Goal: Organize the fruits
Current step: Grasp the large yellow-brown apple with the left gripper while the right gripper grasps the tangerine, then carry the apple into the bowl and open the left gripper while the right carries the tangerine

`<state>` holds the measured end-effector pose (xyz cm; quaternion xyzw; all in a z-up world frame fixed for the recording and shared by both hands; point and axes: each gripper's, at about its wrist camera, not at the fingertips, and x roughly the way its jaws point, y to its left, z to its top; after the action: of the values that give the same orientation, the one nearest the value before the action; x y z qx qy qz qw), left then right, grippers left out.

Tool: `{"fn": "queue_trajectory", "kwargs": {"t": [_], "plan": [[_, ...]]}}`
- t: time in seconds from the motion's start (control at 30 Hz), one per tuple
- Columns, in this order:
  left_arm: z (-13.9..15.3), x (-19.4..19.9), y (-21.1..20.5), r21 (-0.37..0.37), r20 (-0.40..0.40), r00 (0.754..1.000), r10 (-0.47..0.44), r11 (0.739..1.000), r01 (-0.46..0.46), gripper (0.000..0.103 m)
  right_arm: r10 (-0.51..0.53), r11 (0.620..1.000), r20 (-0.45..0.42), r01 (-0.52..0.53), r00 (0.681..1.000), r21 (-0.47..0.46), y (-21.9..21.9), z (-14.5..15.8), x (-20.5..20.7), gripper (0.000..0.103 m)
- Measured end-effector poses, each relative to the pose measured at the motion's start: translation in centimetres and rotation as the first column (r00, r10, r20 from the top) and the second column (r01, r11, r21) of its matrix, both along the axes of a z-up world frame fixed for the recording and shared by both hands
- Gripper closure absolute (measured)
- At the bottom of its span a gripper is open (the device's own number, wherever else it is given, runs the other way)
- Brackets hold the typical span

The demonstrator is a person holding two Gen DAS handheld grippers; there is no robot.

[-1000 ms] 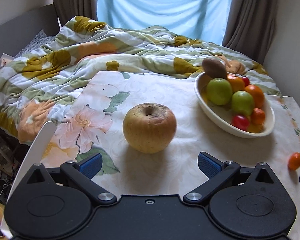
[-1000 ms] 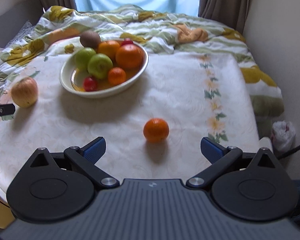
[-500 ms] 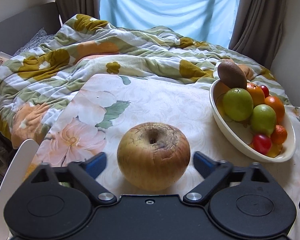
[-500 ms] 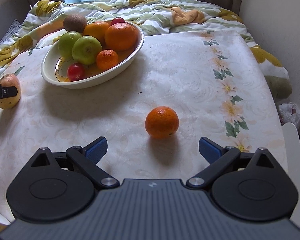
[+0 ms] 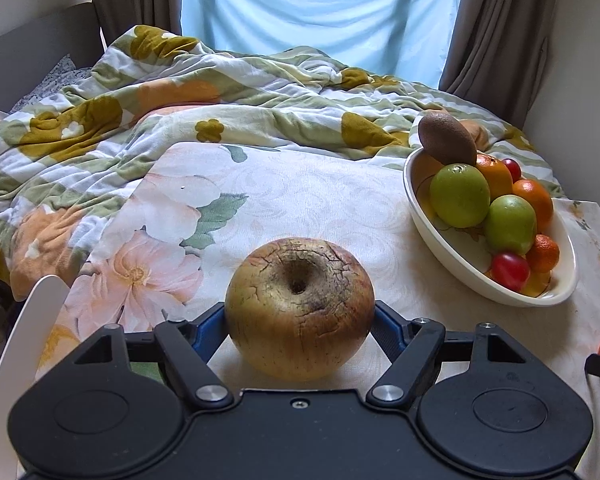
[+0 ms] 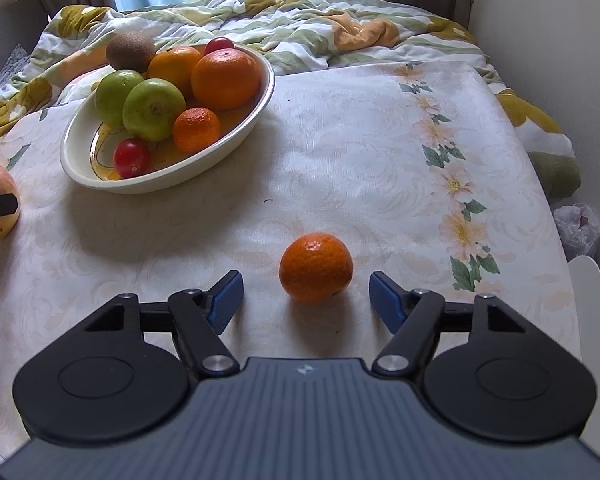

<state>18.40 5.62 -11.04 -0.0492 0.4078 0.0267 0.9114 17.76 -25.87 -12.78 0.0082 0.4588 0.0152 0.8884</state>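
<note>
The wrinkled apple [image 5: 299,308] is clamped, seemingly, between the blue pads of the left gripper [image 5: 300,330], whose jaws have just closed in. The mandarin [image 6: 316,267] lies on the tablecloth [image 6: 340,140] between the parted, closing right gripper [image 6: 306,300] pads, untouched. The fruit bowl [image 6: 236,142] is seen at eleven o'clock.

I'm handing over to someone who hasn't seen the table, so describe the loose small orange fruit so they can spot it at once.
Start at the cream oval bowl piled with fruit on the floral tablecloth. Come toward the near edge and to the right, onto bare cloth: the mandarin sits there alone, between the right gripper's blue fingers, untouched. Unlike the other oranges, it lies outside the bowl.
</note>
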Motion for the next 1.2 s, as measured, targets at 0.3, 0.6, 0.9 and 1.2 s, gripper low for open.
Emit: {"fn": "queue_trajectory", "kwargs": {"t": [0.3,0.6,0.9,1.2], "plan": [[0.3,-1.4,-0.1,-0.019,-0.004,1.0,0.004,1.0,-0.005,0.024,0.036,0.999,0.024,-0.036,0.999,-0.001,0.1,0.9,0.2,0.051],[3.2,-4.0,-1.2,-0.027,0.04,0.999,0.004,1.0,-0.003,0.024,0.06,0.998,0.058,-0.062,0.996,0.024,0.2,3.0,-1.3,0.051],[7.8,-6.1,-3.9,-0.02,0.103,0.994,-0.028,0.999,0.03,0.024,0.094,0.994,0.111,-0.098,0.989,0.038,-1.1,7.0,-3.1,0.051],[11.0,-4.9,-6.9,-0.018,0.168,0.984,-0.067,0.997,0.071,0.024,0.168,0.984,0.168,-0.175,0.971,0.03,-2.1,12.0,-2.2,0.051]]}}
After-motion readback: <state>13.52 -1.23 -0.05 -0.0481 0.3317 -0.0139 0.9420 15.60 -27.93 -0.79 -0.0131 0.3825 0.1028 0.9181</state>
